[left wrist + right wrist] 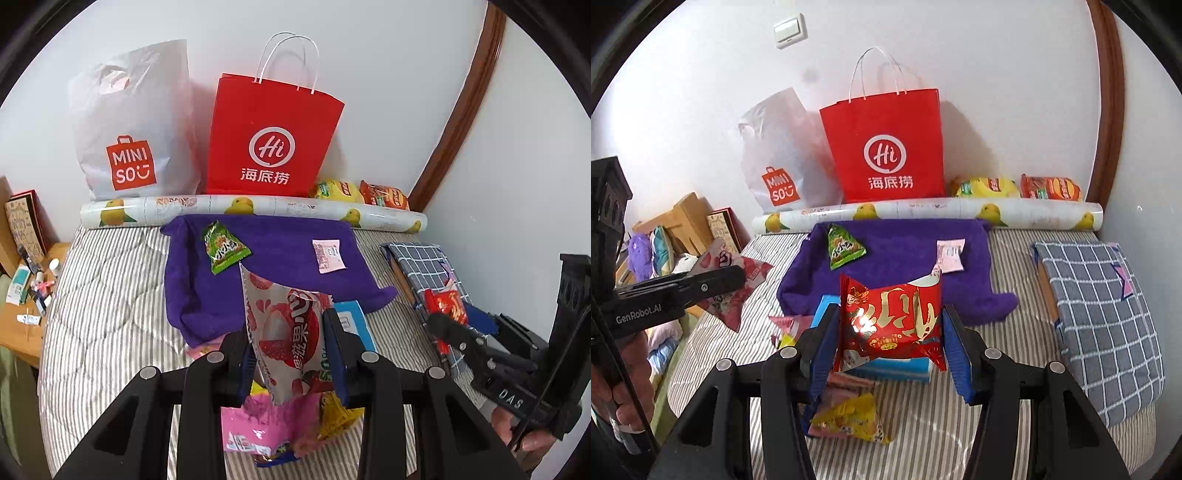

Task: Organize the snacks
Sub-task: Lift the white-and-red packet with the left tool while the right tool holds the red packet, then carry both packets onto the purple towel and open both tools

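Crinkly, light lychee-print foil snack packet (291,332) clamped in left hand-held gripper (291,354); right hand-held gripper (890,332) grips puffy red foil packet (890,321), probably slippery, over striped bed (1008,369).

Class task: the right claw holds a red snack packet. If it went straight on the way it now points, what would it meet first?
Probably the purple towel on the bed: it lies straight beyond the right claw and its red packet. Depth is unclear, so the blue box under the packet might come first.

"MINISO" is printed on the white bag (129,122). "Hi" and "海底捞" are printed on the red bag (273,136). "DAS" is marked on the right hand-held gripper (448,334), "GenRobot.AI" on the left hand-held gripper (713,284).
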Motion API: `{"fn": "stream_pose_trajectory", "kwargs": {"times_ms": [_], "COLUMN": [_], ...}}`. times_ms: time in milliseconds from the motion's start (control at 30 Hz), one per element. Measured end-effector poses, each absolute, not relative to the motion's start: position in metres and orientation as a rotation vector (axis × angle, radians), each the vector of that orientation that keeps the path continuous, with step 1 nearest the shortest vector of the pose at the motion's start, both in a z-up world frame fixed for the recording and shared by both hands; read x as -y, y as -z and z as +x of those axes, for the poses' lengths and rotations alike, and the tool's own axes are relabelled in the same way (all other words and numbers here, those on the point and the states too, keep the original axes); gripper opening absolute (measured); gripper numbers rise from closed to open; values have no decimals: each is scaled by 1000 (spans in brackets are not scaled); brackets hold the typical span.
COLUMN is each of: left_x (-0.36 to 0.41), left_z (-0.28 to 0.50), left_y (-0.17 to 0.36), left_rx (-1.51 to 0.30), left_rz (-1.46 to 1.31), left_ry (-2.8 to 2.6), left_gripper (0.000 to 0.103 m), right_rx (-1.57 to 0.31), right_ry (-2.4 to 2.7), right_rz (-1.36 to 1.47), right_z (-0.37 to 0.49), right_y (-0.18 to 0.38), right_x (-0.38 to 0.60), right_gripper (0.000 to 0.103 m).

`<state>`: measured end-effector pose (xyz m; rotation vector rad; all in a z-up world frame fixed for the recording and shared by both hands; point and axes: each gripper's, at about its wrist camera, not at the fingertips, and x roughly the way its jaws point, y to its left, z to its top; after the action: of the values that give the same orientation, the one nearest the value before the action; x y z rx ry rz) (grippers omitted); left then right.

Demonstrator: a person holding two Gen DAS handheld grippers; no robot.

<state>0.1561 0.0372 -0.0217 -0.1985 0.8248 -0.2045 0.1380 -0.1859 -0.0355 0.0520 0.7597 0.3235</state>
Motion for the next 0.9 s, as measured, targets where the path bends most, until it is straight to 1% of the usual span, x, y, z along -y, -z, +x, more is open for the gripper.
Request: {"fn": "stream_pose_trajectory", "kwargs": {"times_ms": [467,900], "left_x": [-55,-67], "left_z": [201,242], "left_y": [22,30], "left_rx": [-818,-828], "left_rz": [-212,-221], "left_ry": [181,159], "left_gripper": [32,32], "right_rx": [-751,-760], "right_ry": [-302,-333], "right_rz": [65,58], "right_z": [190,231], "right_y": [34,42], "right_x": [186,165], "right_gripper": [53,53]}}
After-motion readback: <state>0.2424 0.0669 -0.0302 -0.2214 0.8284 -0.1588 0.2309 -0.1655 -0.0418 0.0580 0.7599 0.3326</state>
